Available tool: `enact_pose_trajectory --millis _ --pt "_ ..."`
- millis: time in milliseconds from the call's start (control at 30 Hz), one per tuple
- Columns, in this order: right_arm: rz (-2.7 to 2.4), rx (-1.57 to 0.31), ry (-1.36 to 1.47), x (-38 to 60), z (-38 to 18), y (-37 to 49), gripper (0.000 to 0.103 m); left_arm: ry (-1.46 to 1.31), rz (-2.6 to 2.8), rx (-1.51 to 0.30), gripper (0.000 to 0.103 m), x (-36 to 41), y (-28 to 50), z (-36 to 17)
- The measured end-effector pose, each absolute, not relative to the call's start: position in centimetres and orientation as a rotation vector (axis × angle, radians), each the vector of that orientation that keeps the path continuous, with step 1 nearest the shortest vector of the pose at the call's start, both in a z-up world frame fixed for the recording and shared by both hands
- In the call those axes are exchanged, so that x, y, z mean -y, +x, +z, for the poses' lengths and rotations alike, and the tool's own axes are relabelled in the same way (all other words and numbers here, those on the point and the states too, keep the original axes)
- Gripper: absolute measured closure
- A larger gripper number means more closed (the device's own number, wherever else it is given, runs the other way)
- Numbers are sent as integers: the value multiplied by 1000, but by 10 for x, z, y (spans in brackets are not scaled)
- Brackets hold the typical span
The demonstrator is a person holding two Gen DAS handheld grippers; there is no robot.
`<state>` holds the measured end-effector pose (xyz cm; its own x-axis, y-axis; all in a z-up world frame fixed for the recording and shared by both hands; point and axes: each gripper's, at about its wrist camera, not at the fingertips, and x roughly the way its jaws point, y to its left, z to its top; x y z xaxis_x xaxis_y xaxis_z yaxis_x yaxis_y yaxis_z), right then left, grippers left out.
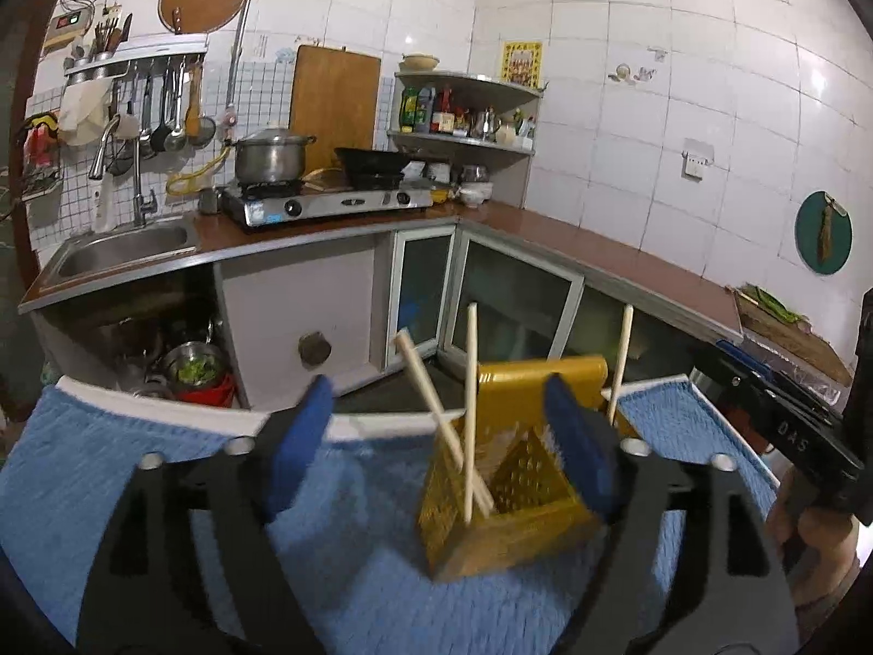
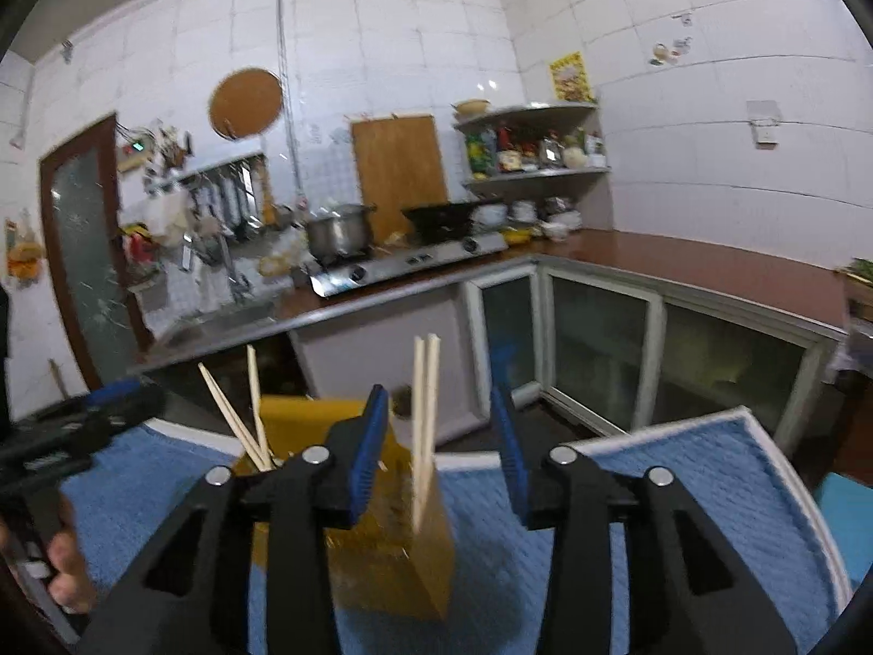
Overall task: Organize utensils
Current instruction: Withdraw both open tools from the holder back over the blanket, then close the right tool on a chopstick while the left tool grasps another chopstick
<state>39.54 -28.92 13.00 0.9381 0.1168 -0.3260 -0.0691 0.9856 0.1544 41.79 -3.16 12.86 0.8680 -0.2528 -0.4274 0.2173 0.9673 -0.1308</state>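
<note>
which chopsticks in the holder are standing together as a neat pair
The two chopsticks on the right side of the yellow holder, side by side and nearly upright. The other chopsticks lean apart on the left side.

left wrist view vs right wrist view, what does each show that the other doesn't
Only the left wrist view: a round green board on the right wall, and a steel bowl of greens under the sink.
Only the right wrist view: a brown-framed glass door.
Both: the yellow perforated utensil holder with wooden chopsticks on the blue quilted mat, plus the steel pot.

upright chopsticks [image 2: 424,426] crowding yellow holder [image 1: 507,496], blue mat [image 1: 136,469] open
</note>
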Motion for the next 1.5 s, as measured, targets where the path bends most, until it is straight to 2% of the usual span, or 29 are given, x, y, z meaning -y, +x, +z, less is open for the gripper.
enact_pose_trajectory --millis 133,233,533,800,933,967,1033,1100,1233,1333,1500 --pt "34 -404 141 289 123 367 53 -71 -213 -500 11 12 392 122" --pt "17 -442 133 287 111 344 52 -77 -180 -515 6 -5 369 107" --pt "-2 -565 129 262 45 283 47 -107 -140 -666 5 -31 326 50" --pt "-30 -690 118 248 -13 271 47 -104 -132 -740 5 -31 317 -3" --pt "-24 -728 116 241 -22 276 48 -75 -145 -789 5 -28 320 -19" --pt "-24 -737 118 239 -21 278 49 -67 -139 -776 5 -28 320 -18" --pt "-12 -764 109 233 -22 282 61 -67 -131 -758 5 -30 318 -16" --pt "-7 -795 72 223 -27 285 65 -76 -143 -763 5 -31 317 -16" --pt "4 -830 45 216 -29 293 84 -57 -147 -773 5 -26 318 -18" --pt "20 -852 54 213 -32 297 91 -53 -154 -770 5 -24 317 -17" --pt "7 -878 66 210 -32 306 92 -42 -158 -763 5 -21 315 -14"
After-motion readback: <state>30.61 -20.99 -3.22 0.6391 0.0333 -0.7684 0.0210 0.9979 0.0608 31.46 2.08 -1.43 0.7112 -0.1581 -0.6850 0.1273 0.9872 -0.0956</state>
